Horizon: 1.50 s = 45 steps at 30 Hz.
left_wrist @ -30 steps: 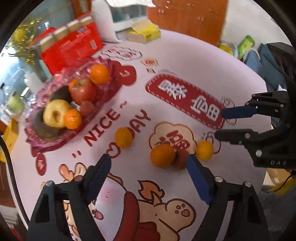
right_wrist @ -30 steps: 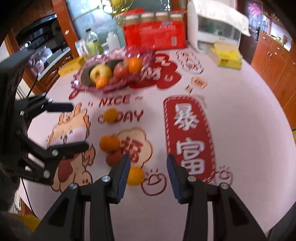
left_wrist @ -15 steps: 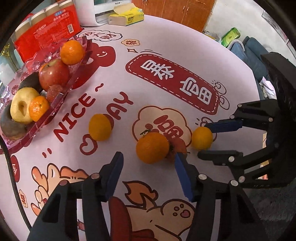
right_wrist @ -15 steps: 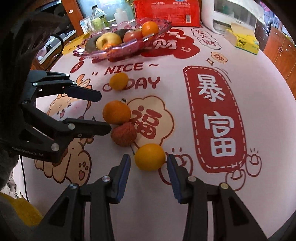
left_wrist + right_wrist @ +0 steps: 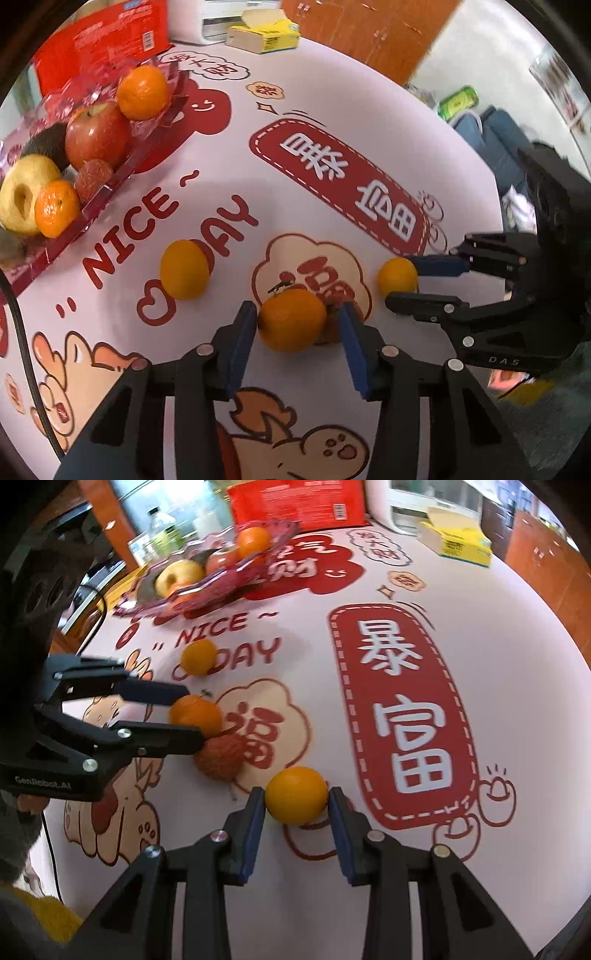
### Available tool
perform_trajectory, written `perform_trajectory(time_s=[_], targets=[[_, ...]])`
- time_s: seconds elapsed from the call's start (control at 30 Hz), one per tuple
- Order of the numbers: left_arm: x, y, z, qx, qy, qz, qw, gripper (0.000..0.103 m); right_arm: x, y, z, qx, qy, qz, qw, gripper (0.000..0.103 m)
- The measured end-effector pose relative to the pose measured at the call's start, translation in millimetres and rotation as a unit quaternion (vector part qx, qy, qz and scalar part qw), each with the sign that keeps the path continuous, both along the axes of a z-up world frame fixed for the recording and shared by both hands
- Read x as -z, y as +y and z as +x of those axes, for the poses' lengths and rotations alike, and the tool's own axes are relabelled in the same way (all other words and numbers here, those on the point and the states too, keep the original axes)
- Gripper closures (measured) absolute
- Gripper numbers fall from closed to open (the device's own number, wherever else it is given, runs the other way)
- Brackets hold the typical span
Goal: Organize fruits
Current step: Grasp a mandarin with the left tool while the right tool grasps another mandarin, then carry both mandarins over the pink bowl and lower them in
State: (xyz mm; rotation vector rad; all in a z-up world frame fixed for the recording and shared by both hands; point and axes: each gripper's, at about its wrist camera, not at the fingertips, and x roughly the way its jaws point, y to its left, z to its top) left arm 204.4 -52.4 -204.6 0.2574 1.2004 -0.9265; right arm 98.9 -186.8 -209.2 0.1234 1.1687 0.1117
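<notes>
My left gripper (image 5: 297,314) is open with its jaws either side of a tangerine (image 5: 291,319) on the table; a gap shows at the right pad. A lychee (image 5: 219,758) lies against that tangerine. My right gripper (image 5: 297,799) has its blue pads against the sides of a small orange (image 5: 296,794) that rests on the table. Another small orange (image 5: 184,268) lies alone to the left. The pink fruit tray (image 5: 110,184) holds an apple, tangerines, a lychee and a yellow fruit at the far left.
A red box (image 5: 99,40) and a yellow tissue pack (image 5: 264,35) stand at the back of the table (image 5: 369,122). A white appliance (image 5: 413,502) is behind them. The table edge runs close on the right, with bags on the floor beyond.
Both grippers moved forward and down. The left now straddles the tangerine, and the right has closed in onto the small orange.
</notes>
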Motion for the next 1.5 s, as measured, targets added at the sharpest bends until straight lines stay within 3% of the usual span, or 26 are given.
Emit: perform_trajectory(time_s=[0.13, 0.2, 0.4, 0.7, 0.83, 1.07, 1.27, 1.5], targets=[[7.7, 2.2, 9.9, -0.029, 0.028, -0.006, 0.9992, 0.06, 0.0, -5.6, 0.4, 0.009, 0.001, 0.003, 1.0, 0.068], [14.6, 2.7, 12.0, -0.035, 0.038, 0.003, 0.9986, 0.065, 0.0, -5.8, 0.6, 0.01, 0.001, 0.003, 1.0, 0.068], [17.6, 5.4, 10.5, -0.066, 0.042, 0.003, 0.9969, 0.067, -0.4, -5.4, 0.7, 0.01, 0.001, 0.002, 1.0, 0.068], [-1.3, 22.8, 0.0, -0.116, 0.018, 0.05, 0.9918, 0.067, -12.9, 3.3, 5.9, -0.008, -0.005, -0.005, 1.0, 0.068], [-24.8, 34.1, -10.6, -0.135, -0.014, 0.06, 0.9889, 0.067, -24.5, 14.7, 9.9, -0.033, -0.012, -0.01, 0.999, 0.068], [-82.7, 56.1, -24.9, -0.185, -0.063, 0.042, 0.9799, 0.067, -59.4, 39.7, 20.3, -0.089, -0.036, -0.013, 0.995, 0.068], [-135.4, 77.2, -29.9, -0.237, -0.103, 0.038, 0.9653, 0.067, -118.0, 51.5, 34.6, -0.132, -0.082, -0.026, 0.988, 0.068], [-200.2, 98.2, -10.4, -0.298, -0.156, 0.057, 0.9399, 0.067, -209.9, 46.0, 68.0, -0.147, -0.157, -0.033, 0.976, 0.068]])
